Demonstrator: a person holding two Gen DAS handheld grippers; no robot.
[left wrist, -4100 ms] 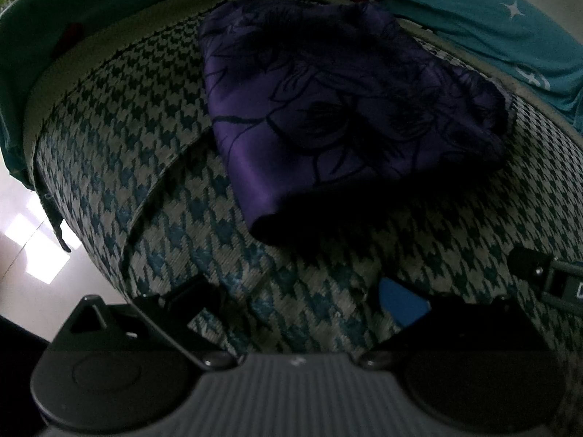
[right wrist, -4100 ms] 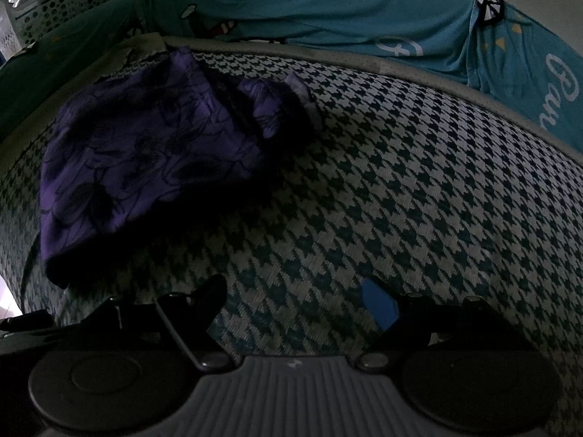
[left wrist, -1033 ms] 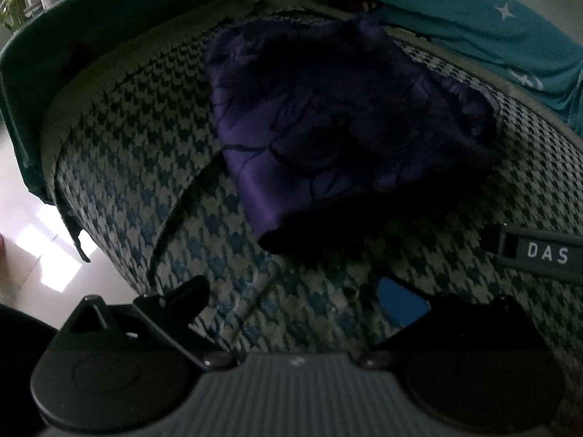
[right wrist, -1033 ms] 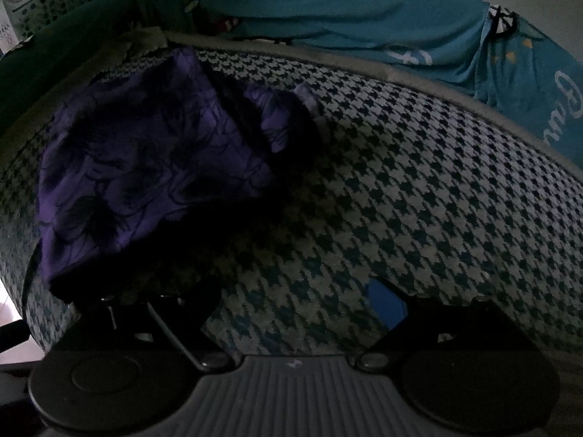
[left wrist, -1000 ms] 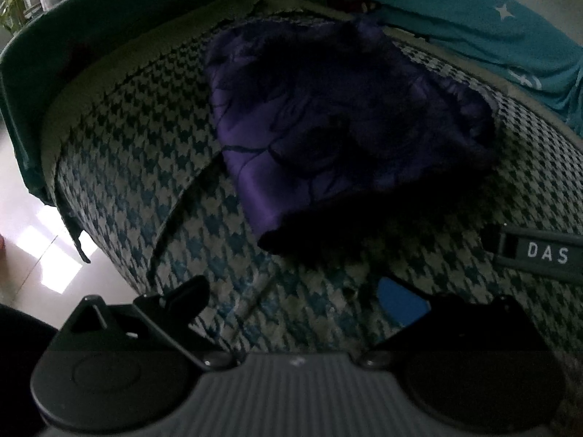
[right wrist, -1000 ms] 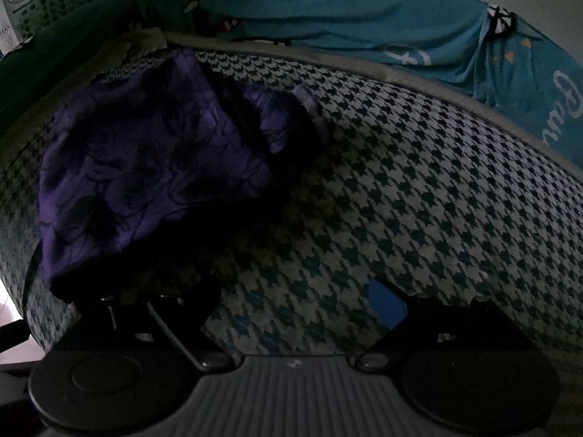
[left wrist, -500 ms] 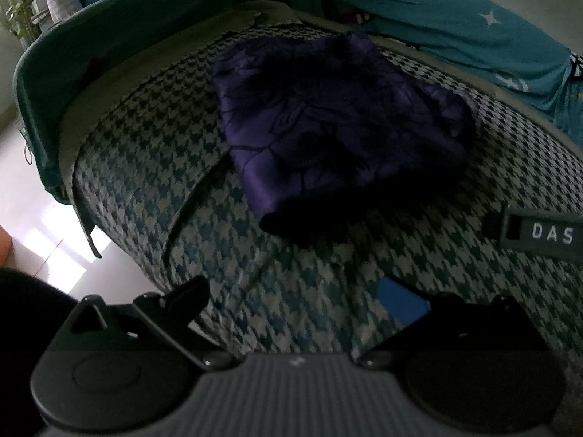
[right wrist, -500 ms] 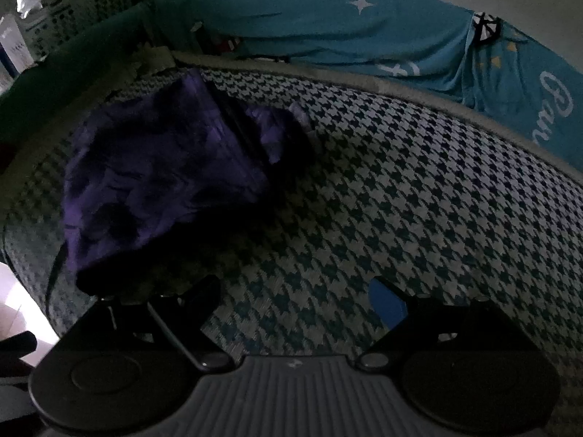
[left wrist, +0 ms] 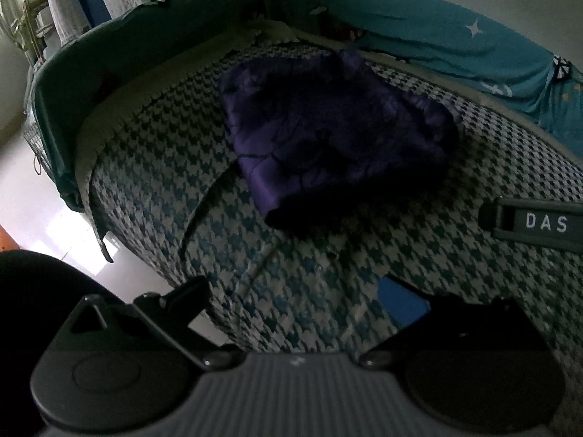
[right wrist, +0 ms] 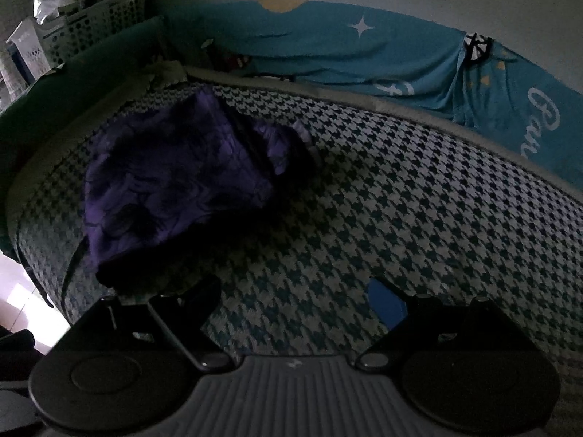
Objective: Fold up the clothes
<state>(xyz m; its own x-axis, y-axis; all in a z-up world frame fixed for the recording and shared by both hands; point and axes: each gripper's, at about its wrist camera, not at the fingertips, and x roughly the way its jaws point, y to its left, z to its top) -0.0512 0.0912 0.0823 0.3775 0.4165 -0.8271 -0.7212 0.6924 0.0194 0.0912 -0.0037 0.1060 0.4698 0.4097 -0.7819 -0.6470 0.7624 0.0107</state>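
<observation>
A folded purple garment (left wrist: 328,134) with a dark floral print lies on the houndstooth cushion (left wrist: 164,182); in the right wrist view the same garment (right wrist: 171,182) sits at the left. My left gripper (left wrist: 295,291) hovers open above the cushion's near edge, well short of the cloth, with nothing between its fingers. My right gripper (right wrist: 295,291) is open too, over bare houndstooth to the right of the garment. Part of the other gripper (left wrist: 532,222), marked "DAS", shows at the right edge of the left wrist view.
A teal cloth (right wrist: 346,47) with a star print drapes along the back. White perforated baskets (right wrist: 91,22) stand at the back left. The cushion's left edge drops to a pale floor (left wrist: 32,196). Bare houndstooth (right wrist: 437,200) stretches to the right.
Both grippers have drawn back and up from the garment, which now looks smaller and farther away. More of the back cloth, baskets and floor shows. The garment has not moved.
</observation>
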